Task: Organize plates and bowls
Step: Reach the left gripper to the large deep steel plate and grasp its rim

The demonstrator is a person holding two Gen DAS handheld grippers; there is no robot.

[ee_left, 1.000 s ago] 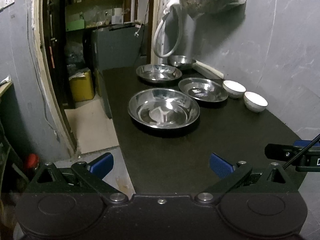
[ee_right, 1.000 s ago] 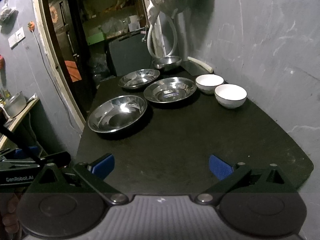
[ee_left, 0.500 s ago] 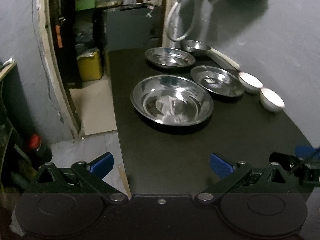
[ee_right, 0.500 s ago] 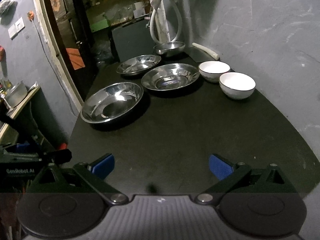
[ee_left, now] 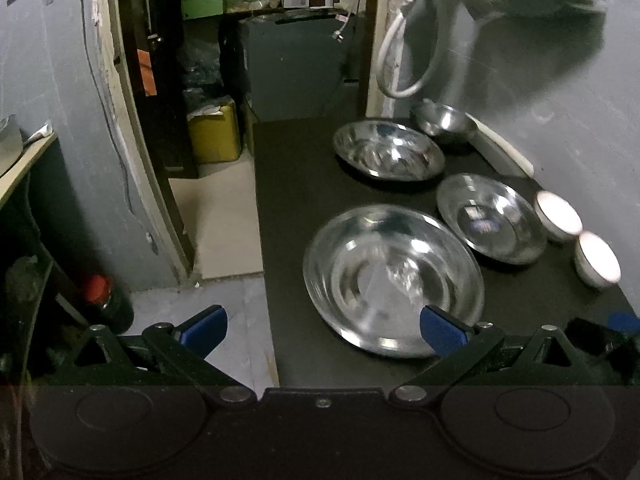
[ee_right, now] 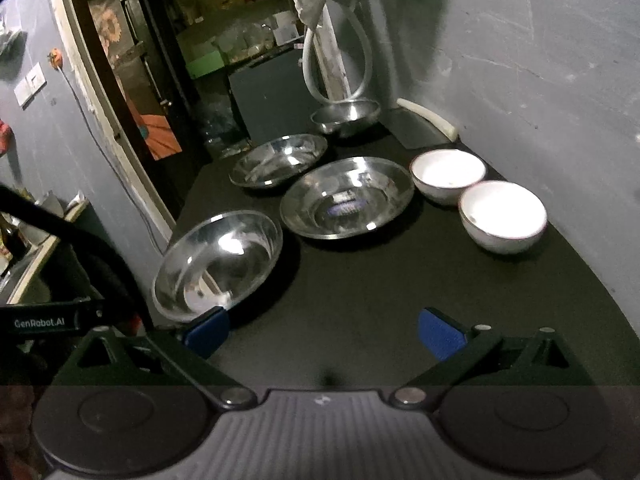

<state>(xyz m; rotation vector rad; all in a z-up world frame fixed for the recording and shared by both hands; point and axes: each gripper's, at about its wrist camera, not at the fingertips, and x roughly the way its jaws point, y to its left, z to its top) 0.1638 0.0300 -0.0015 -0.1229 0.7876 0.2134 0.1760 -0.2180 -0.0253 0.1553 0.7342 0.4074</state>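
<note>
Where the left wrist view looks down, the left gripper (ee_left: 322,326) is spread and empty, its right blue pad over the near rim of the large round steel plate (ee_left: 394,280) on the black table (ee_left: 288,208).

Right wrist view: right gripper (ee_right: 326,330) spread, empty; same plate (ee_right: 218,264) far-left of it, two white ceramic bowls (ee_right: 502,216) far-right.

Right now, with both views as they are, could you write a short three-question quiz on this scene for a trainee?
1. True or false: the two white ceramic bowls are stacked.
2. How many wide shallow steel plates lie on the black table?
3. The left hand-held gripper is: A) open, empty; B) shut on a plate; C) holding a bowl.

Key:
1. False; they stand side by side.
2. Three, plus a small deep steel bowl at the far end.
3. A; the right hand-held gripper is open too.
</note>
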